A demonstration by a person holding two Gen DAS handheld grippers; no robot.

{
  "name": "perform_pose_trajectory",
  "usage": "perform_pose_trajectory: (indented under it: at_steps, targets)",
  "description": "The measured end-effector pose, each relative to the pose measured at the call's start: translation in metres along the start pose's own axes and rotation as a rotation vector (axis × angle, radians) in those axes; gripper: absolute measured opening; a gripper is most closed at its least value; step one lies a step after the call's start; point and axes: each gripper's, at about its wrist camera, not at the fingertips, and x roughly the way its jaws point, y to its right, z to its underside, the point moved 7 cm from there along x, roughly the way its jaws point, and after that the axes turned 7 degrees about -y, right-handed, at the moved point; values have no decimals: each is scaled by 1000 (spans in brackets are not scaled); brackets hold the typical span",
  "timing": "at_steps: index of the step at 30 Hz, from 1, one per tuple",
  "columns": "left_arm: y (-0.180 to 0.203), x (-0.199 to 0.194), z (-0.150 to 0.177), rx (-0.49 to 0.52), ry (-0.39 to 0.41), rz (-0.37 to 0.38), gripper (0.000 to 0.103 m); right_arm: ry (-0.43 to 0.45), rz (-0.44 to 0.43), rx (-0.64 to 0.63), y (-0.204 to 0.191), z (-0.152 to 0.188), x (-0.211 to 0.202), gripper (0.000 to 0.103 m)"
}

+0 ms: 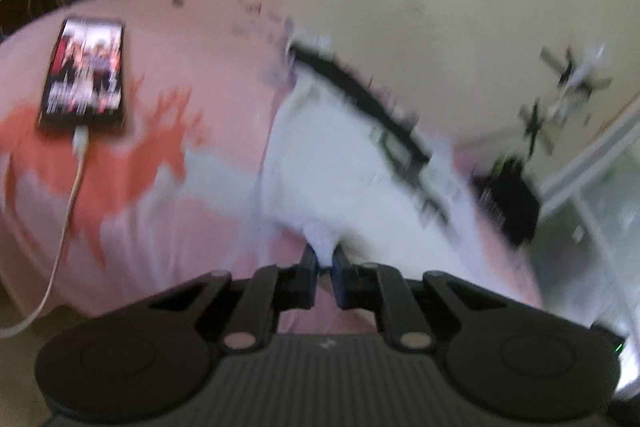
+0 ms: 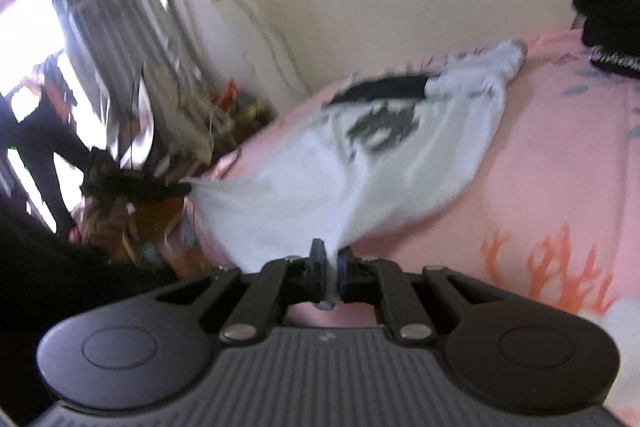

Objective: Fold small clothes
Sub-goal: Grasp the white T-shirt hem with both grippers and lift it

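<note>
My left tongs (image 1: 324, 259) are pinched narrow on a bunched corner of the white garment (image 1: 352, 163), and my right tongs (image 2: 330, 263) are clamped the same way on another edge of the white garment (image 2: 320, 171). The cloth has a black band along its far edge and a dark print; it lies partly lifted over the pink bedsheet (image 1: 192, 39), which carries orange flame-like shapes. In the right wrist view the other tongs (image 2: 136, 183) show at the garment's left corner. A phone (image 1: 86, 71) with a lit screen rests on the sheet, well left of the garment, a white cable (image 1: 68, 203) plugged into it. Both views are motion-blurred.
</note>
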Motion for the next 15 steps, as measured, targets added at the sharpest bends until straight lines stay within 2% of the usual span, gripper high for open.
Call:
perform_pose_trajectory:
  at_steps: [3,9,12,13,14,15]
  targets:
    - [12,6,-33,3,38,19,8,84,15,32,13,-24,-4,2]
    - [41,46,-115,77,63,39,8,203,115,64,50,-88,8,2]
    - [43,82,-166,67,80,-6,9,239,180,92,75,-134,36,4]
    - [41,93,-179,60,103,-44,15,252,237,120,88,-149,48,22]
    - [38,111,-191,59,110,-102,34,253,302,124,100,-159,59,38]
    - [33,123,-197,50,95,-154,43,244,387,106,110,-164,69,65]
